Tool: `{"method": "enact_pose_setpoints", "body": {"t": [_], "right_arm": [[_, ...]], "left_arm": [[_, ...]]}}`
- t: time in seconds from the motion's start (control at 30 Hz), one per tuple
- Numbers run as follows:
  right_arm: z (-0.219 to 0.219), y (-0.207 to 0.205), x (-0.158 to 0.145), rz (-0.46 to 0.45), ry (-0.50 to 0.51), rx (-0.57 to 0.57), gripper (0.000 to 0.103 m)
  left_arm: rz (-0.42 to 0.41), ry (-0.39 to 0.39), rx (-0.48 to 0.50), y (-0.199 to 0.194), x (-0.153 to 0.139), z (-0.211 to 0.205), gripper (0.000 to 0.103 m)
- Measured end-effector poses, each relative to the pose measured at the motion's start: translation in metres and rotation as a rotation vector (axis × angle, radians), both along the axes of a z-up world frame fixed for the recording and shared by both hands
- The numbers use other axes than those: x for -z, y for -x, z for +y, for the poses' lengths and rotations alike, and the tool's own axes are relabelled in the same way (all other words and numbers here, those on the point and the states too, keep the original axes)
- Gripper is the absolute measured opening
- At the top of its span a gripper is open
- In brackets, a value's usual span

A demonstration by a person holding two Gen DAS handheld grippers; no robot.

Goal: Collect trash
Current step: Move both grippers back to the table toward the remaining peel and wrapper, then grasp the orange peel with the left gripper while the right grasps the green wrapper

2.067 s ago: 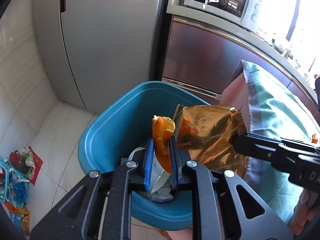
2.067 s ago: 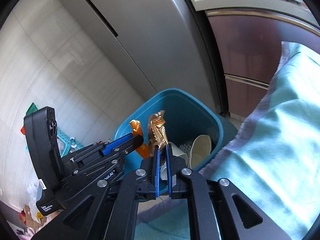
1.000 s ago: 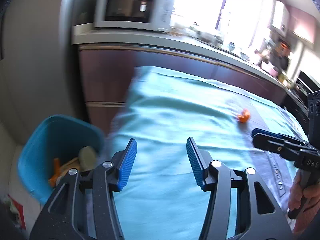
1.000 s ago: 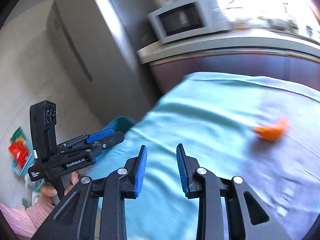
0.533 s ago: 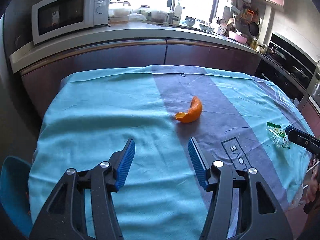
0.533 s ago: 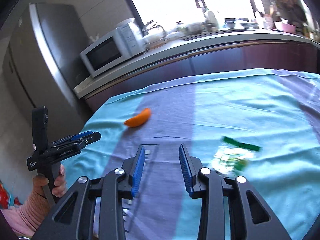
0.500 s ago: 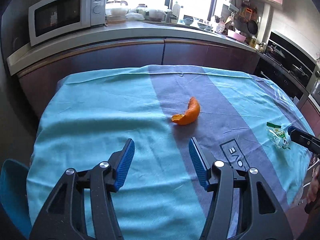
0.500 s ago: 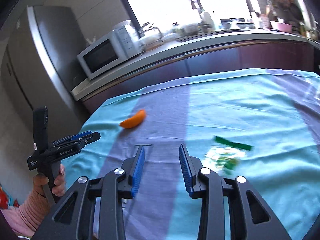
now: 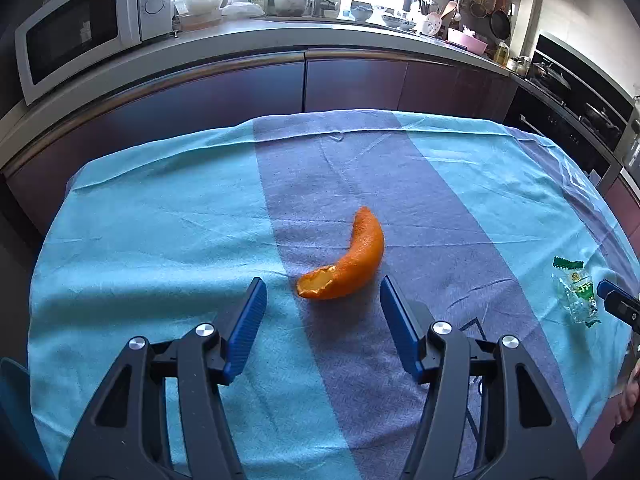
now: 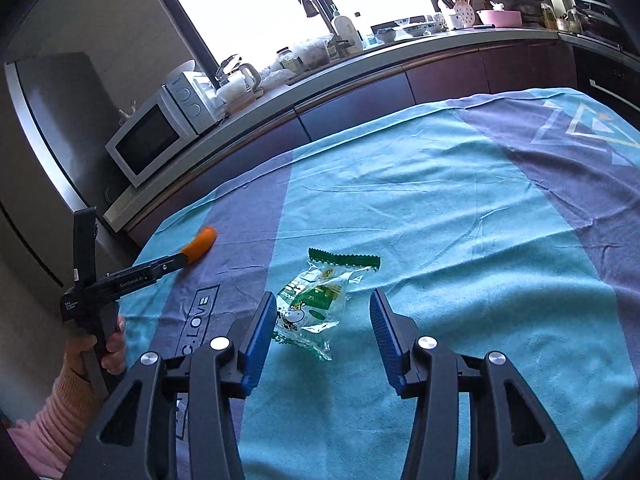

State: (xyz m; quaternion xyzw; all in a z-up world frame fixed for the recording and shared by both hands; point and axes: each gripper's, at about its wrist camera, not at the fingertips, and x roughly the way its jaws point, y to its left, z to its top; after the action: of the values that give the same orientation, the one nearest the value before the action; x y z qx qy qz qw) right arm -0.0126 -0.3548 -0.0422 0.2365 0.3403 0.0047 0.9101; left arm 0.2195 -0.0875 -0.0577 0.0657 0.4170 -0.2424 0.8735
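A curved orange peel point(image 9: 345, 265) lies on the blue tablecloth point(image 9: 160, 240), just ahead of my left gripper point(image 9: 322, 308), which is open and empty with the peel between the lines of its jaws. It also shows in the right wrist view point(image 10: 201, 243). A clear and green candy wrapper point(image 10: 316, 300) lies on the cloth between the open jaws of my right gripper point(image 10: 320, 320), which is empty. The wrapper also shows in the left wrist view point(image 9: 576, 292), with the right gripper's tip beside it. The left gripper shows from the side in the right wrist view point(image 10: 120, 280).
The blue trash bin's rim point(image 9: 10, 392) shows at the table's lower left edge. A kitchen counter with a microwave point(image 9: 80, 28) and dishes runs behind the table. A fridge point(image 10: 48, 128) stands at the left. The cloth hangs over the table edges.
Both grippers dropped their trash in the bin, opened and swung back over the table. The left has closed in on the orange peel, the right on the candy wrapper.
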Motion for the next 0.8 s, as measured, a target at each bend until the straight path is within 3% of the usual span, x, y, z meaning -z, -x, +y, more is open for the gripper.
{"method": "enact_pose_setpoints", "body": {"t": [0.4,0.47,0.8], "right_arm": [[0.004,-0.013,0.014,0.015,-0.088,-0.038,0.045],[0.005,-0.014,0.015,0.018,-0.086,-0.045,0.033],[0.008,-0.015,0.010,-0.009,-0.056,-0.051,0.025]], "left_arm": [[0.016,0.003,0.027,-0.002,0.004,-0.010,0.035],[0.011,0.006,0.026,-0.001,0.003,-0.009,0.033],[-0.066,-0.005,0.039,0.024,-0.009,-0.007,0.020]]}}
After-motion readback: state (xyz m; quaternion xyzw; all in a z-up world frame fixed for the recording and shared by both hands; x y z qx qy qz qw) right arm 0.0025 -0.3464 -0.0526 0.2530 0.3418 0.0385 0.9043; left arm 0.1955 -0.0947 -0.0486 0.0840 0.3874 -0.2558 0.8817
